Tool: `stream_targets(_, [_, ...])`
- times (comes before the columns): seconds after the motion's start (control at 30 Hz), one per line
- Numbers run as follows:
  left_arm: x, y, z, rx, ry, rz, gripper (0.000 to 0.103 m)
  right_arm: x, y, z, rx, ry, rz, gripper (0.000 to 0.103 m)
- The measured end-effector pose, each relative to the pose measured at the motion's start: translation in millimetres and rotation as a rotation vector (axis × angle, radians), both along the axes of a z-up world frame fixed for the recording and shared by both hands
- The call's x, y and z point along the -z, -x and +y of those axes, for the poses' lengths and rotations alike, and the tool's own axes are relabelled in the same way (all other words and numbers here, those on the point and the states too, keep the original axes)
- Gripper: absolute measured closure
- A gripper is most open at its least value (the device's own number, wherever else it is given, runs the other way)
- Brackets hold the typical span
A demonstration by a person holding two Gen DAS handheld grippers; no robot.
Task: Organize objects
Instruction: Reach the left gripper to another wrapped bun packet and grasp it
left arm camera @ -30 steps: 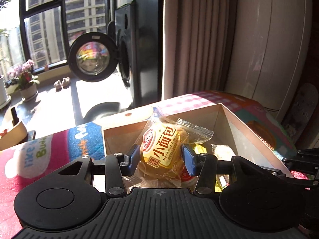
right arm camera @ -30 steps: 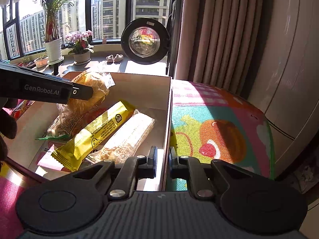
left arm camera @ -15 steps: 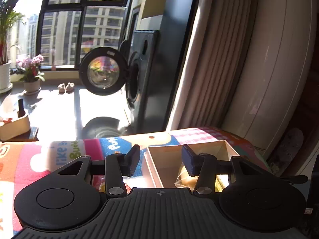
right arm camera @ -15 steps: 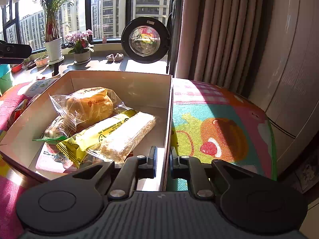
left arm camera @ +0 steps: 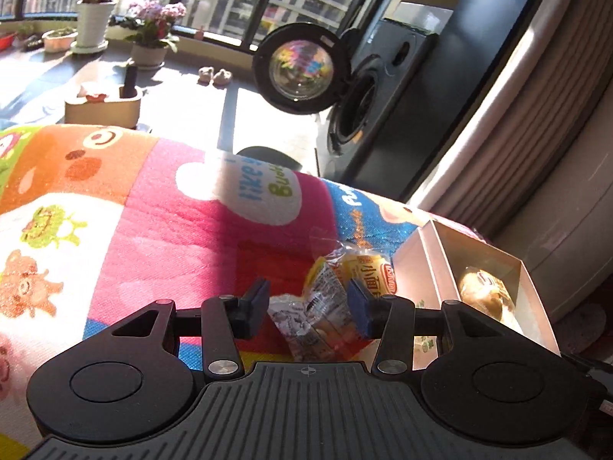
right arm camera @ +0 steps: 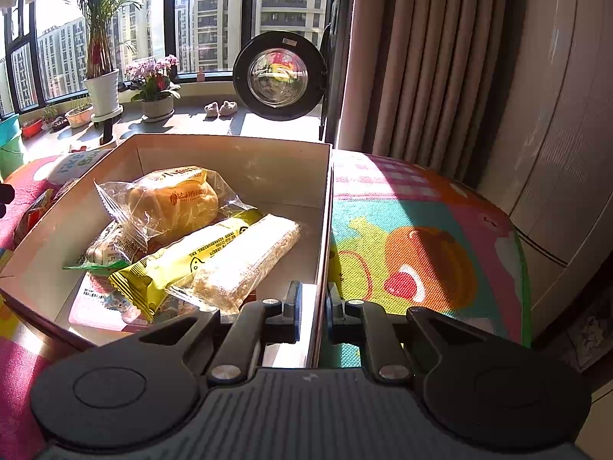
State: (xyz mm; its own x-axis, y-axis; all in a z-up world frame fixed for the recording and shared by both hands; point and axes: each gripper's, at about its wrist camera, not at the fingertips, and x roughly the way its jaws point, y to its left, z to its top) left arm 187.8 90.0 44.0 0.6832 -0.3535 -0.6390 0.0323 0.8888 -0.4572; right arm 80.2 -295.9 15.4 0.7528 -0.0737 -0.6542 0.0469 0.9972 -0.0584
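Observation:
My left gripper (left arm camera: 306,304) is open, low over the colourful mat (left arm camera: 161,230). Just ahead of its fingers lie loose snacks: a bread packet with a red and yellow label (left arm camera: 367,268) and a clear crinkled packet (left arm camera: 306,316). I cannot tell whether a finger touches them. To their right is the cardboard box (left arm camera: 425,264), with a bun (left arm camera: 482,291) showing inside. My right gripper (right arm camera: 312,306) is shut on the box's right wall (right arm camera: 322,230). The box holds a wrapped bun (right arm camera: 172,203), a yellow bar (right arm camera: 187,260), a pale rice bar (right arm camera: 249,264) and flatter packets underneath.
A washing machine with its round door open (left arm camera: 302,67) stands beyond the mat's far edge, next to curtains (right arm camera: 433,57). Flower pots (right arm camera: 153,92) line the window sill. A small wooden holder (left arm camera: 101,105) sits on the floor. Bare mat (right arm camera: 421,253) lies to the right of the box.
The left gripper let its bread packet go into the box, pulled out and swung left to the loose snacks on the mat. The right gripper has stayed shut on the box wall.

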Motion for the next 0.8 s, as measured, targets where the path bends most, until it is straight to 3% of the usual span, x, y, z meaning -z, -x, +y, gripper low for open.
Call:
stream_targets(0.1, [18, 0, 15, -0.052, 0.143, 0.088, 0.054, -1, 0, 1, 0.000, 0.002, 0.002, 0.091])
stream_targets(0.27, [25, -7, 18, -0.123, 0.234, 0.109, 0.054, -1, 0, 1, 0.001, 0.004, 0.002, 0.091])
stream_targets(0.53, [28, -14, -12, -0.139, 0.155, 0.098, 0.053, -1, 0, 1, 0.001, 0.004, 0.004, 0.091])
stream_targets(0.8, [27, -4, -12, -0.154, 0.154, 0.121, 0.053, 0, -1, 1, 0.001, 0.002, 0.003, 0.090])
